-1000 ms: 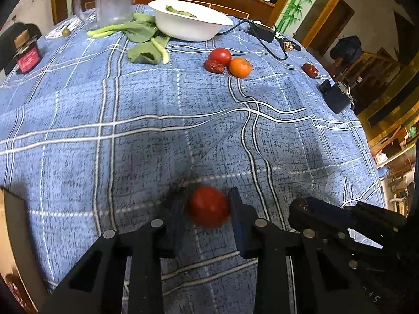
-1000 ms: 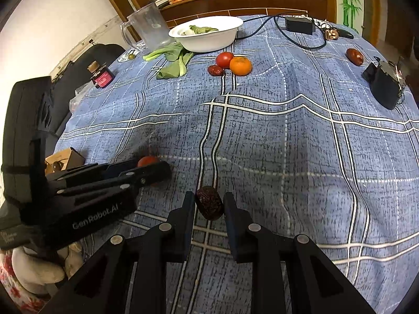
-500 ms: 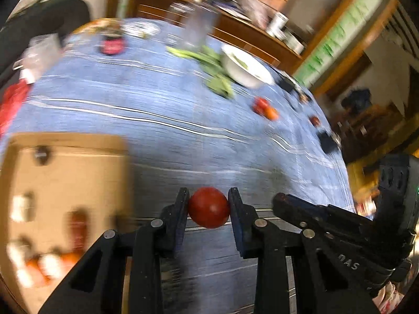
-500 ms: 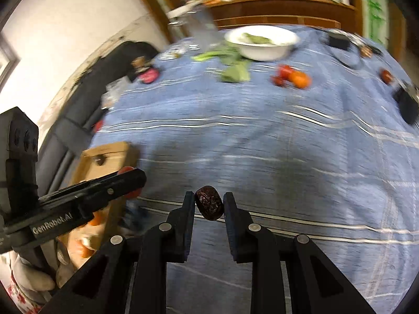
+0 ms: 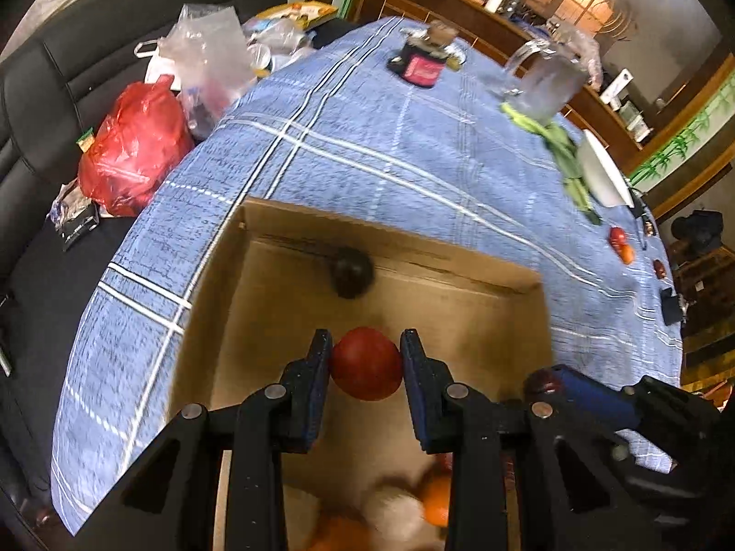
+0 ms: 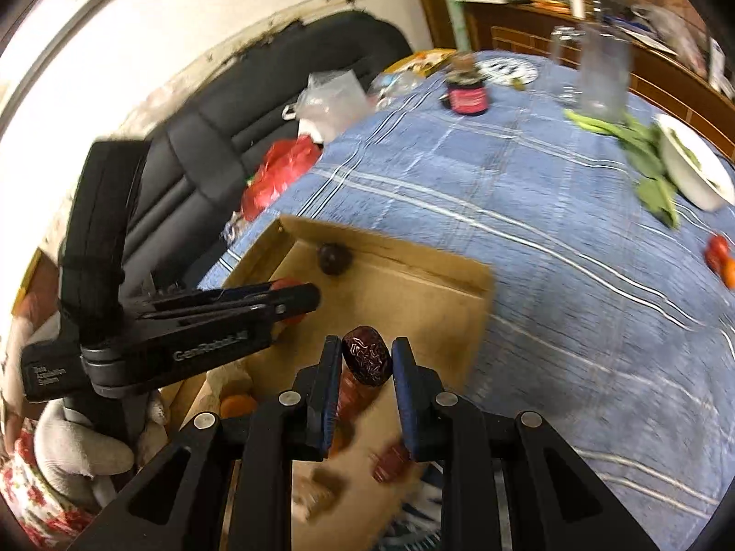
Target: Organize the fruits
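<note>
L tongs (image 5: pixel 366 362) pinch round red tomato (image 5: pixel 365 363), held over open brown cardboard box (image 5: pixel 459 303). R tongs (image 6: pixel 366 362) pinch wrinkled dark-red date (image 6: pixel 366 355), also over box, nr its right wall. Small dark round fruit (image 5: pixel 351 271) sits against far wall. Box sits at edge of blue plaid-clothed bench (image 5: pixel 390 156); mid floor bare, blurred fruit nr front.

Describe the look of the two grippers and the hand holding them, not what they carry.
Both grippers are black plastic with silver rivets at the joints and triangular cut-outs in the arms. Their fingers end in flat pads with a dark blue tint. Seen from the right wrist, the left gripper has a boxy black body with white "GenRobot.AI" lettering along its side. The hand under it wears a white knit glove.
</note>
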`<state>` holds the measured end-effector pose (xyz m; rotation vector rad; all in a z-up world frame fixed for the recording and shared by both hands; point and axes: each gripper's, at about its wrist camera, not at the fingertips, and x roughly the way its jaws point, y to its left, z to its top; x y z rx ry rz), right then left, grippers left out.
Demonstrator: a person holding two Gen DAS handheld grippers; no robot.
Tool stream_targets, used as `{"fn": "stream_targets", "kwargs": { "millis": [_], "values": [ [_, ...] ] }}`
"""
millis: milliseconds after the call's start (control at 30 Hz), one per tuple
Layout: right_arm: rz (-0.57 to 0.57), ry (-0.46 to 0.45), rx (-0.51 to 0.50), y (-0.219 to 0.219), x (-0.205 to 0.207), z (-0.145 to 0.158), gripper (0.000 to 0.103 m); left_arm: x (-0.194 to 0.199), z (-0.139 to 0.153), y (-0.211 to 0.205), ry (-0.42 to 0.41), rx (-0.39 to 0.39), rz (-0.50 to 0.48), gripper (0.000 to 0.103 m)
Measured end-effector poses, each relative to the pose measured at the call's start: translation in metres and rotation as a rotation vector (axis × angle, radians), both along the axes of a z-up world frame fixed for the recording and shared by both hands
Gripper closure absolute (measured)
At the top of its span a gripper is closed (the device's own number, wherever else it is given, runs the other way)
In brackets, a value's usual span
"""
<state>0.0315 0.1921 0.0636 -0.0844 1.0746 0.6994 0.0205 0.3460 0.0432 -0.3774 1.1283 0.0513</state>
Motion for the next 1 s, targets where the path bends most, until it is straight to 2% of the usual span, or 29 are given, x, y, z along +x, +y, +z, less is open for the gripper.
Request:
{"fn": "stream_targets", "kwargs": {
  "millis": [300,433,467,533,633,767,833,1000],
  "values": [
    [-0.06,0.045,-0.101,0.027,0.024,-0.038,0.078,0.01,-0.018,0.014,0.027,-0.039,-0.03,0.073],
    [-0.076,0.057,-0.12,0.03,0.028,-0.042,0.077,0.011,-0.016,0.018,0.022,-0.058,-0.029,0.064],
    [-0.078,0.057,-0.125,0.03,0.028,-0.042,0.075,0.01,-0.014,0.018,0.017,-0.062,-0.029,0.063],
    [-0.087,0.051,-0.128,0.03,0.027,-0.04,0.063,0.007,-0.01,0.018,0.004,-0.054,-0.026,0.058],
    [-0.11,0.03,-0.12,0.025,0.023,-0.028,0.061,0.0,0.001,0.017,-0.026,-0.047,-0.015,0.057],
    [-0.162,-0.009,-0.094,0.007,0.014,-0.007,0.056,-0.015,0.022,0.012,-0.066,0.043,0.021,0.054],
    [-0.195,-0.028,-0.081,-0.003,0.008,0.002,0.052,-0.024,0.034,0.008,-0.091,0.102,0.041,0.046],
    [-0.266,-0.021,-0.044,-0.025,-0.004,0.011,0.051,-0.046,0.063,-0.003,-0.155,0.238,0.082,0.035]
  ]
}}
